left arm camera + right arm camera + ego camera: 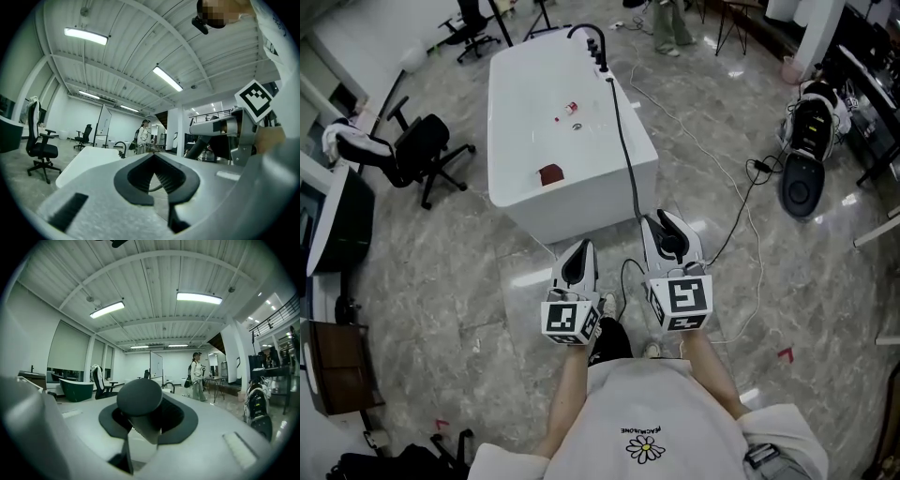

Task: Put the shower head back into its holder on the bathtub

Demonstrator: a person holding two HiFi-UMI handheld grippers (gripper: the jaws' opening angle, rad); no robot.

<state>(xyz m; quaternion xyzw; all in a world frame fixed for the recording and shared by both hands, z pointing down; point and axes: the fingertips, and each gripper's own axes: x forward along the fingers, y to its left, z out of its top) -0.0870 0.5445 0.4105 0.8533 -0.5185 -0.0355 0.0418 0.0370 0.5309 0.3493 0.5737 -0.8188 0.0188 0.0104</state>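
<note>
Head view, looking steeply down: shower head (671, 240) clamped between the jaws of the right gripper (664, 225), off the white bathtub (525, 122), near its closest corner, above the floor (487, 300). Long axis lying along the jaws, roughly level; hose end toward the tub, black hose (625, 141) running up over the rim toward the faucet (586, 36); rounded dark end facing the right gripper view's camera. Left gripper (581, 248) just beside, jaws pressed together on nothing. Floor grey, marbled, glossy; office chairs (422, 155), loose cables (741, 206), small red bits (551, 174) inside the tub. Ribbed white ceiling (150, 273) with strip lights (199, 297); farther back a whiteboard (156, 363), a dark green tub (77, 389), a standing person (197, 376). Square black-and-white markers on both cubes (680, 300); small print above a daisy (645, 449) on the wearer's shirt (675, 412), too small to read.
</note>
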